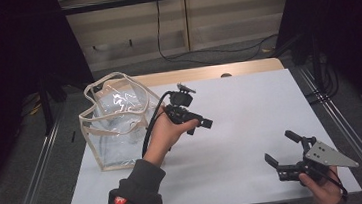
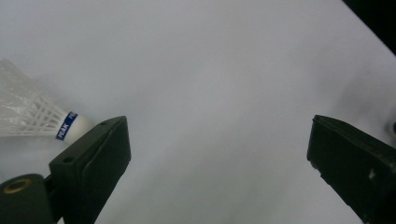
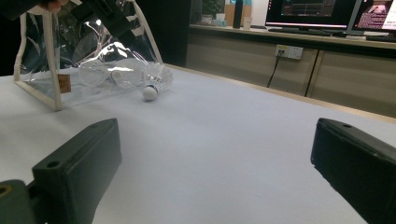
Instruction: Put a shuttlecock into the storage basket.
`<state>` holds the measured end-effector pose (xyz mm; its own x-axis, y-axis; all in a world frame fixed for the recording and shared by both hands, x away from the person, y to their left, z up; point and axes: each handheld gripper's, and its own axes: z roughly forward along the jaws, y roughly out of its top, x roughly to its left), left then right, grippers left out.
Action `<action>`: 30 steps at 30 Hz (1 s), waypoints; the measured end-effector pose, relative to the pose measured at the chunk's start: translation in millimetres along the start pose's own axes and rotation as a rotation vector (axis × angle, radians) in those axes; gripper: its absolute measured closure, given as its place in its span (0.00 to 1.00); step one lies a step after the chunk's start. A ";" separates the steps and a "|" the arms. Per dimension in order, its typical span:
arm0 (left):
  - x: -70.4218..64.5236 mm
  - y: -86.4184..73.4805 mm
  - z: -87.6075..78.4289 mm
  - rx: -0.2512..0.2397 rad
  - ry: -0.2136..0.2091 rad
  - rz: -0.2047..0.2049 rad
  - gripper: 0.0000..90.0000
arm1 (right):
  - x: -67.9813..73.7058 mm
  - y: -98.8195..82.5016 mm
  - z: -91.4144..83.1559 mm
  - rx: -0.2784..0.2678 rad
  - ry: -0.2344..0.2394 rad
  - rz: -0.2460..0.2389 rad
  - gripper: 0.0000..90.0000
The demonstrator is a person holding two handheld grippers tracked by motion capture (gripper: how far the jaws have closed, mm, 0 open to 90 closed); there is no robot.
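Currently on record, item by item.

Left gripper: held in the person's left hand above the middle of the desk, just to the right of the bag. Forearm in a dark sleeve rises from the bottom edge and slants up and to the right; hand curled round the gripper's body, cable looping back along the wrist. In the left gripper view the jaws stand spread wide, nothing between them, bare desk beneath.

Shuttlecock: white, with a blue band near its cork; lies on the desk just outside one jaw of the left gripper, apart from it, not held. In the right gripper view it lies on its side, just beside the bag's wall.

Right gripper: held low in the right hand at the near right corner of the desk, grey three-cornered plate on top, pointing left and away. Jaws spread wide, empty.

Bag: clear plastic, cream trim and handles; stands open at the left edge of the desk. A further shuttlecock seems to lie inside, seen through the wall.
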<state>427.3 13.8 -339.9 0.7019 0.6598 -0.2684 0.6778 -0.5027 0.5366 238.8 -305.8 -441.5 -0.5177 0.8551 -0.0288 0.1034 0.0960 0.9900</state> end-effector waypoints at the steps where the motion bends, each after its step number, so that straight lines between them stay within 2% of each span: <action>1: -0.2 -0.2 1.1 0.000 -0.002 -0.001 0.07 | -0.1 0.0 0.0 0.000 0.001 0.000 0.02; 4: -0.3 -0.9 3.7 -0.008 -0.003 -0.009 0.07 | 0.0 0.0 0.0 0.000 0.001 0.000 0.02; 9: 3.0 -3.6 9.1 -0.013 0.018 -0.019 0.07 | 0.2 0.1 0.0 0.001 0.001 0.000 0.02; 12: 6.8 -6.0 13.0 -0.008 0.024 -0.031 0.07 | 0.3 0.1 -0.1 0.002 0.000 0.000 0.02; 14: 8.7 -7.4 15.6 -0.017 0.032 -0.051 0.07 | 0.3 0.2 -0.1 0.001 0.002 0.001 0.02; 20: 15.2 -9.5 20.3 -0.032 0.058 -0.077 0.07 | 0.7 0.1 0.2 0.005 0.001 0.000 0.02; 25: 18.7 -10.1 25.3 -0.019 0.076 -0.084 0.07 | 0.9 0.1 0.4 0.004 0.001 -0.001 0.02; 27: 19.1 -10.5 27.4 -0.021 0.100 -0.072 0.07 | 0.9 0.1 0.3 0.003 0.002 0.002 0.02; 30: 21.6 -11.5 31.1 -0.023 0.112 -0.087 0.07 | 0.9 -0.2 0.6 0.003 0.002 0.001 0.02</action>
<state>441.5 16.5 -376.7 0.6114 0.7588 -0.2245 0.7284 -0.4289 0.5343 238.8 -304.8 -441.8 -0.5196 0.8540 -0.0279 0.1066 0.0971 0.9895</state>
